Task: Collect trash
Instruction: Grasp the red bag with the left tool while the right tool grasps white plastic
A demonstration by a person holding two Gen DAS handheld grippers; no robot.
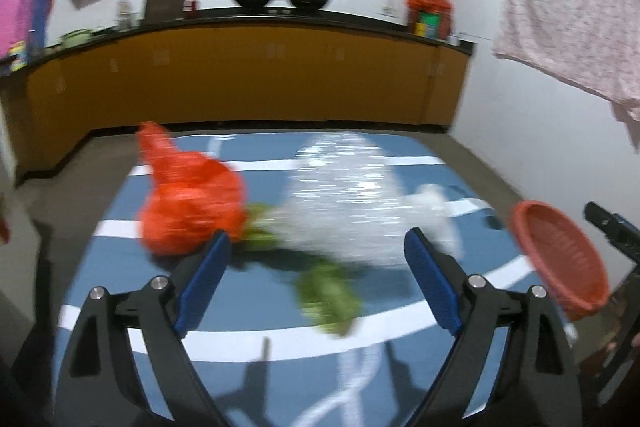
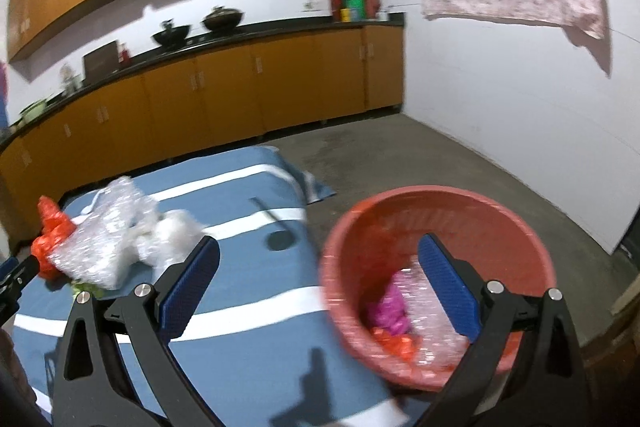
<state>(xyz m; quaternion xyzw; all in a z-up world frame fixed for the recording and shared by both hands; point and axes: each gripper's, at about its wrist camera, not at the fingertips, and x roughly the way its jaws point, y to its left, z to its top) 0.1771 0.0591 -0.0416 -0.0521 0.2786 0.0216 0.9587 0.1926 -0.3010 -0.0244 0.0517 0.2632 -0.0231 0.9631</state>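
While the left hand-held gripper [image 1: 318, 259] gapes empty, red bag [image 1: 188, 211], clear wrap [image 1: 344, 203] and greens [image 1: 328, 291] lie ahead on the worktop [image 1: 256, 291]; pinch a bunched fold. The right hand-held gripper [image 2: 318, 277], wide and empty, hangs over the part-filled basket [image 2: 500, 223]; best keep it clear.

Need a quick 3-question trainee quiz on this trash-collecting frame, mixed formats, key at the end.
1. True or false: the left claw is shut on the orange bag.
2. Multiple choice: the red basket already holds
A. nothing
B. pink, orange and clear plastic scraps
C. a black wok
3. Short answer: which green item lies on the blue striped cloth, just in front of the left claw?

Key
1. False. Both the left claw and the right claw stand open with nothing between the pads.
2. B
3. The leafy greens, lying beside the clear plastic bag.
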